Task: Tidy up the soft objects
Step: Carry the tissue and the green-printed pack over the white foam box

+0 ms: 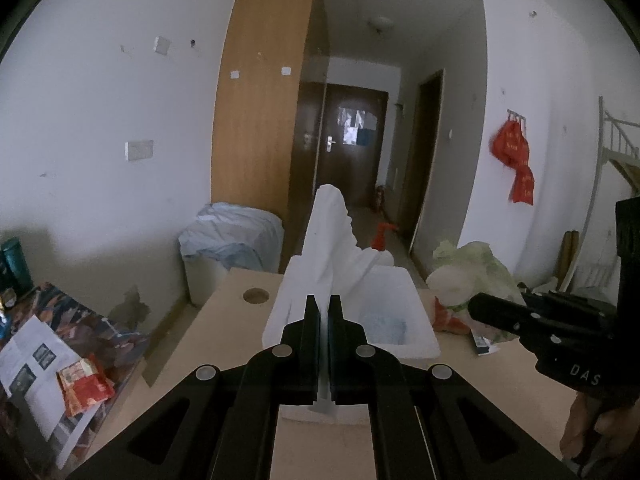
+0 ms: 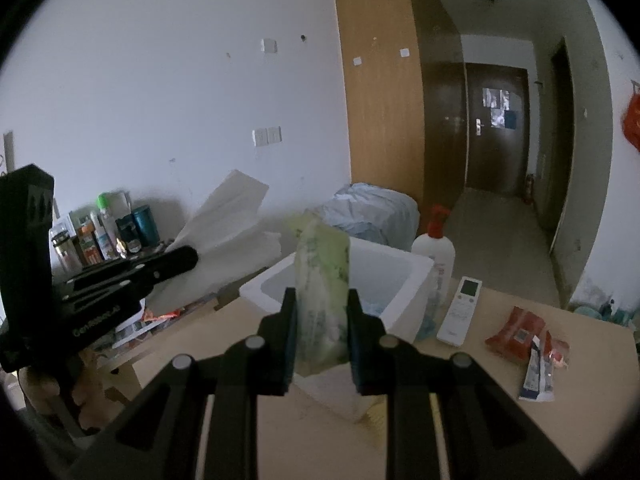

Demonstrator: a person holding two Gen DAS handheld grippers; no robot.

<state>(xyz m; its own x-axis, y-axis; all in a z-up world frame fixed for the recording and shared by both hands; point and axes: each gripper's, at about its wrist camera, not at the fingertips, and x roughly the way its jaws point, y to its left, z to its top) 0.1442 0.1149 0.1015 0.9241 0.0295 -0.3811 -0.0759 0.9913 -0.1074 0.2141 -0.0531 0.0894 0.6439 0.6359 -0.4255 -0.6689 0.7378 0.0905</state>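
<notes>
Right now the left claw [image 1: 324, 304] pinches a white tissue [image 1: 332, 232] above the foam box [image 1: 416, 344]. The right claw [image 2: 322, 308] squeezes a green pack [image 2: 324, 280] beside it. Thin tissue might tear or slip out.

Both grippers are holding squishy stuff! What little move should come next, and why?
Probably lower the right hand-held gripper a little, so its green soft pack goes into the white foam box. The pack is clamped upright just in front of the open box, while the left hand-held gripper holds white tissue above it.
</notes>
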